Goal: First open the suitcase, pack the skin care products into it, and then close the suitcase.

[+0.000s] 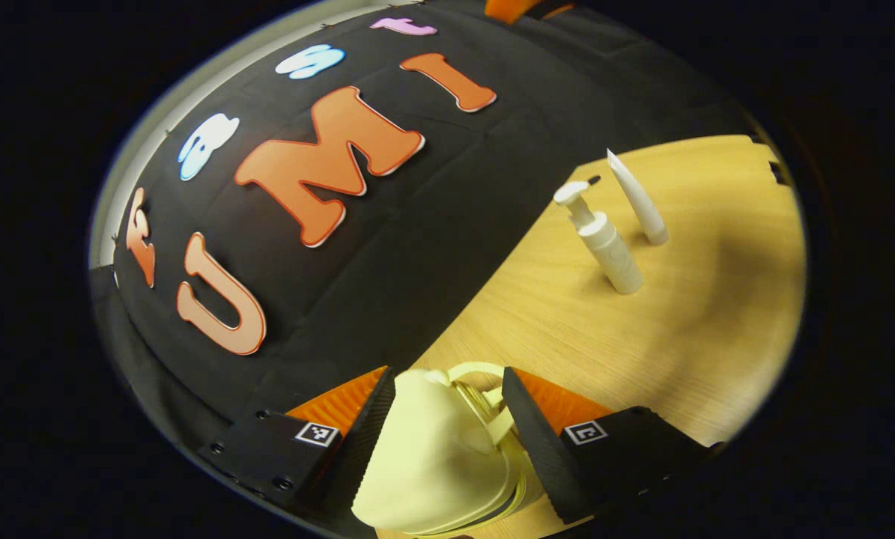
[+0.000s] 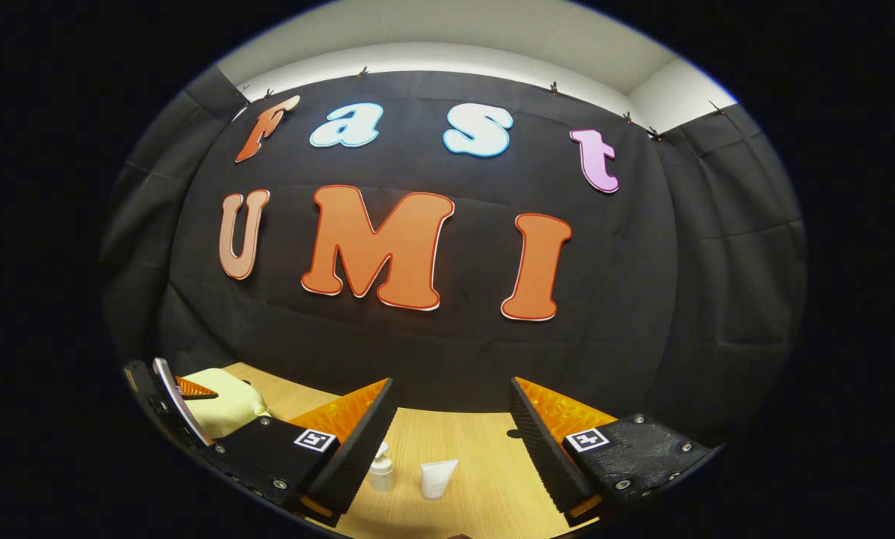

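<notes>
Wide wooden desk under everything, running back to the black booth wall. Pale yellow suitcase at the near left of the desk — small, soft-looking, sitting right between the left gripper jaws, with a looped handle or strap poking up at its top. Jaws there close against both flanks of the case, apparently pinching it, though true contact on the right-hand side not certain. Lid open or closed — cannot tell from here.

Beyond and to the right of that grip, well apart from the case: white pump bottle and white tube, both standing, long axes upright, just beside one another.

From the right gripper view, right gripper hovering above the desk with jaws spread wide and nothing between them. Same bottle and tube seen directly ahead and below, framed in the gap. Suitcase off to the left of that view, at the other gripper.

Judgement: right gripper nearer to the products and already lined up; a downward reach onto an upright body looks like the natural next grasp, once the case is opened.
</notes>
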Tool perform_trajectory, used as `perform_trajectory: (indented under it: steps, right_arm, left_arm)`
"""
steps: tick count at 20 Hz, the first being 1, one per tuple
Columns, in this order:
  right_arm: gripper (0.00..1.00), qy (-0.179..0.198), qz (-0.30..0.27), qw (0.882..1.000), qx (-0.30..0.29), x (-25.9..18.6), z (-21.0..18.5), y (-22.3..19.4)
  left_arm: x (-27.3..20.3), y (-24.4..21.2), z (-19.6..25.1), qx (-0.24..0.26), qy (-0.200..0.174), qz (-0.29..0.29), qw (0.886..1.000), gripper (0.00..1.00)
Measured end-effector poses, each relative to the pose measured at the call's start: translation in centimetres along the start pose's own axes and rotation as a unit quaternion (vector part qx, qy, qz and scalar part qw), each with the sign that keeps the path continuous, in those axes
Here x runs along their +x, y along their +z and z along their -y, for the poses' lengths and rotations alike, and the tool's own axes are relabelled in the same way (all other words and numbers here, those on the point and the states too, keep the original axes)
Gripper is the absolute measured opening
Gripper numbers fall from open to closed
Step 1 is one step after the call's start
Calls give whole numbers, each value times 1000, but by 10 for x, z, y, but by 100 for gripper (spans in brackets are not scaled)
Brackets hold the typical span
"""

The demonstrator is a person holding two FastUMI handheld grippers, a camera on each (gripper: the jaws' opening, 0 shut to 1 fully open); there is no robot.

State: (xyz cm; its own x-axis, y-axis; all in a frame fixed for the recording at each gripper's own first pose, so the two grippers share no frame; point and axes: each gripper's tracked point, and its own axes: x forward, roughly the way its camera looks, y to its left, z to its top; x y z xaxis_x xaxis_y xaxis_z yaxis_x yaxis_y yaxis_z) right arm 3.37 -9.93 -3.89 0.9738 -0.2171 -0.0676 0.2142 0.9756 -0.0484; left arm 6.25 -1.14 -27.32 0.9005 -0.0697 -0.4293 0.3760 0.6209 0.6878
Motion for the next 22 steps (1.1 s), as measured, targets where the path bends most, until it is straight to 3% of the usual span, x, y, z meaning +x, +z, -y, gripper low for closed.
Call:
perform_trajectory:
  steps: [5, 8, 11, 12, 16, 19, 20, 21, 22]
  right_arm:
    - [96, -14, -8, 1000, -4, 4, 12, -8]
    - [96, -22, -12, 1000, 0, 7, 16, -11]
    - [96, -26, -18, 999, 5, 10, 17, -16]
    - [96, -26, -21, 999, 6, 11, 17, -18]
    - [96, -30, -21, 999, 5, 11, 17, -17]
    - [96, -32, -27, 999, 2, 10, 17, -20]
    - [96, -33, -28, 999, 3, 9, 18, -20]
    - [96, -33, -29, 999, 4, 8, 17, -20]
    - [96, -33, -29, 999, 4, 8, 17, -20]
  left_arm:
    - [22, -40, 36, 73, -30, -42, 996, 94]
    - [34, -63, 39, 97, -28, -81, 992, 86]
    - [49, -58, 38, 125, -17, -75, 989, 78]
    - [55, -60, 38, 136, -14, -83, 987, 61]
    - [65, -57, 37, 176, -4, -87, 981, 46]
    - [65, -51, 33, 186, 7, -71, 980, 27]
    - [50, -46, 31, 184, 14, -66, 981, 17]
    - [64, -51, 30, 174, 5, -66, 982, 6]
    - [58, -48, 26, 165, 4, -61, 984, 6]
